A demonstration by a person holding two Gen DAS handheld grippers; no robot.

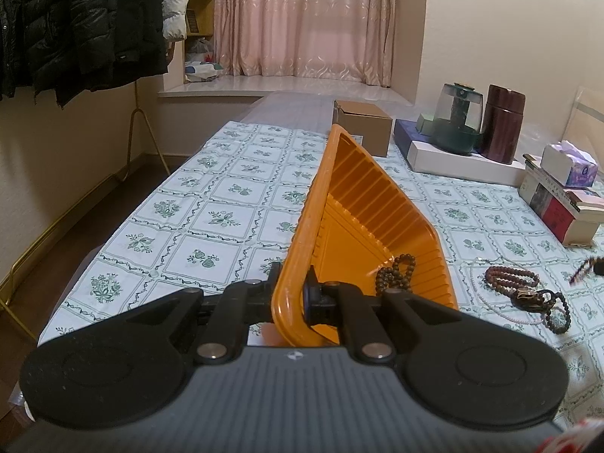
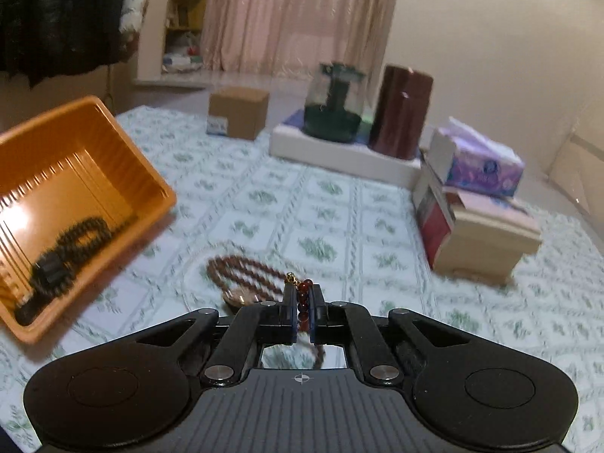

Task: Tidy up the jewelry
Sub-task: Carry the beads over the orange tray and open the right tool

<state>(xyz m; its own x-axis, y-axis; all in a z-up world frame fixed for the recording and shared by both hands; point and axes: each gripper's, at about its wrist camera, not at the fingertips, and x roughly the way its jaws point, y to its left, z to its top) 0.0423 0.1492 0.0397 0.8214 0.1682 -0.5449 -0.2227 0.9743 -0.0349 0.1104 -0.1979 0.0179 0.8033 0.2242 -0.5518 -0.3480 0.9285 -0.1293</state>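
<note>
Green-patterned cloth covers the table (image 2: 339,196) where I am sorting. One dark bead string (image 1: 396,275) already lies in the orange tray (image 1: 362,204), which my left gripper (image 1: 290,294) clamps by its near rim and holds tilted, its open side towards the loose jewelry. My right gripper (image 2: 302,311) is clenched on a strand of red beads (image 2: 304,294), raised above the cloth and pointing forward and down. Left on the cloth are a brown bead necklace (image 2: 241,275), a dark bracelet (image 1: 555,309) and a thin pale chain (image 1: 475,283), near the table's right edge. I judge the job roughly a third done.
</note>
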